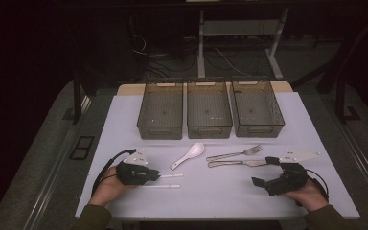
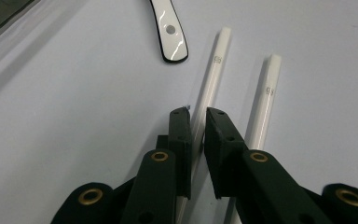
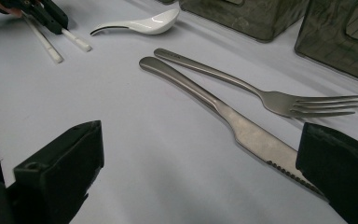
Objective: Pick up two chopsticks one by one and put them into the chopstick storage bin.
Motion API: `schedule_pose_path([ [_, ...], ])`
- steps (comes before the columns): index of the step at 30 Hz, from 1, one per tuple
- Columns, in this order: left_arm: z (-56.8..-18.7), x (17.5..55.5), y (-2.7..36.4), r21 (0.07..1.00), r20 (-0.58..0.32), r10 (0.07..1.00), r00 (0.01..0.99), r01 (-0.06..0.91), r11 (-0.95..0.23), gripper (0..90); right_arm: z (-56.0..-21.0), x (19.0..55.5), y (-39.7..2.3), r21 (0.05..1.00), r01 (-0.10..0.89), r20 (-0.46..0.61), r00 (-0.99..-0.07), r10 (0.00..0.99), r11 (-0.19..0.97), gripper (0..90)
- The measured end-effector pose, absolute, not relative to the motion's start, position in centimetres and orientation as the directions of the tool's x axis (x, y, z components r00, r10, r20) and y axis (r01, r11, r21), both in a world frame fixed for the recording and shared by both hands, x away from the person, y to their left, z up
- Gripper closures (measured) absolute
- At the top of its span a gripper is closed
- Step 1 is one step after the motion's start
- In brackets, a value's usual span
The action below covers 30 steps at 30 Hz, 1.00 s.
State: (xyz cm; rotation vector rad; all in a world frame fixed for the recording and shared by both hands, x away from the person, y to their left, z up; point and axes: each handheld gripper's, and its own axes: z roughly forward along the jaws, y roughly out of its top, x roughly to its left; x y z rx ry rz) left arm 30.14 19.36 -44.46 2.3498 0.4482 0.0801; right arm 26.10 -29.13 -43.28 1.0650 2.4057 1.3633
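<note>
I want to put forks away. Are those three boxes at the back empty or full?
Empty. The left bin, middle bin and right bin show bare floors from above; the fork lies on the table.

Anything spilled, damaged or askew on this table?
Nothing stands out. White ceramic spoon, steel fork, steel knife and two white chopsticks lie intact on the white table; three smoky plastic bins stand aligned.
</note>
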Motion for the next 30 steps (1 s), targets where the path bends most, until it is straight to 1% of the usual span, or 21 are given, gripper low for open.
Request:
schedule_pose_path([
  [4,-44.5,30.3,19.5,0.685,-0.071,0.319,0.945,0.279,-0.673,81.0,-43.3,26.0,-29.1,0.805,0.498,0.186,-0.728,0.660,0.324,0.8],
  [9,-44.6,30.7,19.6,0.691,-0.066,0.265,0.962,0.235,-0.684,82.4,-43.3,26.1,-29.1,0.804,0.500,0.189,-0.728,0.659,0.322,0.8],
  [15,-44.5,31.2,19.3,0.691,-0.069,0.228,0.971,0.212,-0.691,83.8,-43.3,26.2,-29.1,0.803,0.501,0.190,-0.729,0.658,0.323,0.8],
  [23,-44.5,31.3,19.1,0.690,-0.049,0.222,0.974,0.194,-0.698,84.2,-43.3,26.2,-29.1,0.804,0.500,0.190,-0.729,0.658,0.321,0.9],
  [30,-43.7,31.2,18.8,0.707,-0.019,0.245,0.969,0.187,-0.682,84.2,-43.3,26.2,-29.2,0.805,0.500,0.191,-0.729,0.658,0.320,0.8],
])
